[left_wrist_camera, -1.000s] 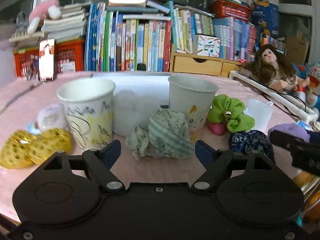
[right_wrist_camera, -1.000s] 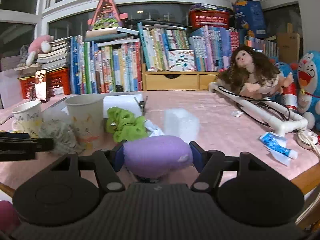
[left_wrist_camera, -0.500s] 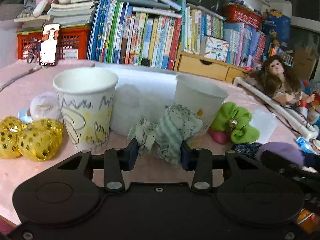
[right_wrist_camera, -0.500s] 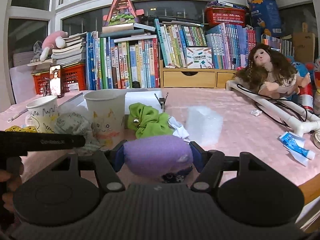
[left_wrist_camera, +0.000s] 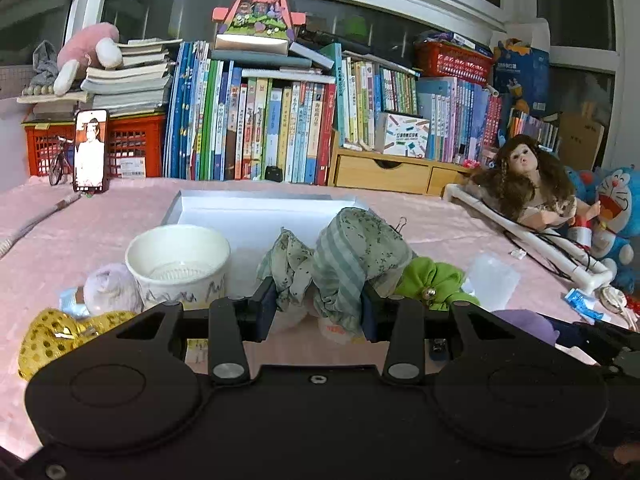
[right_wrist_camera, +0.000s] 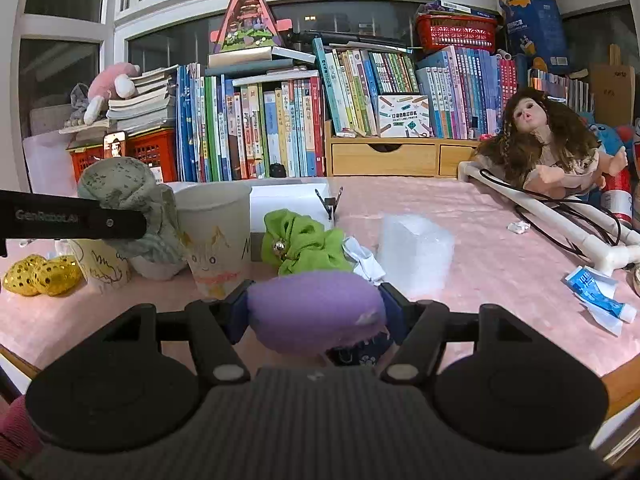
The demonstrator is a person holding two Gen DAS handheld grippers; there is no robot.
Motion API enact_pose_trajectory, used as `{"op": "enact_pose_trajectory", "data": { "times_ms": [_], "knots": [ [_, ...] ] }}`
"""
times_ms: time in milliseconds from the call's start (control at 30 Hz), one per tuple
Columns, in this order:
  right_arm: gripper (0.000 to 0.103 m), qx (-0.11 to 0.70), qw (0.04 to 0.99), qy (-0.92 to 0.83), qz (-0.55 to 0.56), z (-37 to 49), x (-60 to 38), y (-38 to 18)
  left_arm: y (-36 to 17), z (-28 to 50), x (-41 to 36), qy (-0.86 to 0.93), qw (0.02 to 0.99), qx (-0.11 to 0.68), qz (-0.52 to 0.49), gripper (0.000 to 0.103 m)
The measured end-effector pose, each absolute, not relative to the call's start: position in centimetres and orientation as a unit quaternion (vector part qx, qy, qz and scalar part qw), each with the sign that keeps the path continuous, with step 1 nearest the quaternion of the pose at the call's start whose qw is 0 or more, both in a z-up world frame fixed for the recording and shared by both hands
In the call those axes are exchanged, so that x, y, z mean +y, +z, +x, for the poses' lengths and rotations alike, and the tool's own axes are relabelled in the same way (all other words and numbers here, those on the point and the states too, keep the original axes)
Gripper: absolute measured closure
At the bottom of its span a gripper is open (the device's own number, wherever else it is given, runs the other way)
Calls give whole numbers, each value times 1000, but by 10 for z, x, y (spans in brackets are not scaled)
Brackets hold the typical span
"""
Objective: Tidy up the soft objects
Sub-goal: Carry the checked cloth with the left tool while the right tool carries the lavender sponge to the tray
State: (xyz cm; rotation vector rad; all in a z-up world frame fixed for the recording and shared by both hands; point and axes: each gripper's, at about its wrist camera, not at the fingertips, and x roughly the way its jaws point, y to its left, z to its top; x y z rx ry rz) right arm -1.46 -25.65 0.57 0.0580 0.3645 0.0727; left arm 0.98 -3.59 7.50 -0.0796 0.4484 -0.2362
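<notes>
My left gripper [left_wrist_camera: 318,314] is shut on a pale green patterned cloth scrunchie [left_wrist_camera: 348,256] and holds it raised above the pink table, over the paper cups; the scrunchie also shows in the right wrist view [right_wrist_camera: 128,196]. My right gripper [right_wrist_camera: 316,314] is shut on a purple soft scrunchie [right_wrist_camera: 316,310], held low over the table's front edge. A bright green scrunchie with a bell [right_wrist_camera: 304,246] lies on the table beside the cat-face paper cup [right_wrist_camera: 216,236]. A doodled paper cup [left_wrist_camera: 178,268] stands left. Gold sequin scrunchies [left_wrist_camera: 48,340] lie at far left.
A white shallow box [left_wrist_camera: 264,208] lies behind the cups. A clear plastic cup [right_wrist_camera: 416,252] stands right of the green scrunchie. A doll [right_wrist_camera: 548,148] on a white pipe frame, a blue tube [right_wrist_camera: 600,296] and a book row [right_wrist_camera: 280,132] border the table.
My left gripper closed on the pale green scrunchie and lifted it off the table, up above the cups. My right gripper kept its hold on the purple scrunchie and rose slightly.
</notes>
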Motion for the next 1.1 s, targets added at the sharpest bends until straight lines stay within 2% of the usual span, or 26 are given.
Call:
{"op": "enact_pose_trajectory", "data": {
  "times_ms": [367,633,833,1100],
  "knots": [
    [35,144,986,72,41,12,-265,52,116,30,-25,-126,966,222,-41,63],
    [35,159,981,107,45,62,-264,86,142,83,-14,-123,960,249,-46,63],
    [35,187,972,135,44,104,-257,100,149,139,-8,-120,945,300,-56,62],
    [35,279,945,161,59,185,-247,91,129,226,-7,-99,913,390,-68,62]
  ]
}}
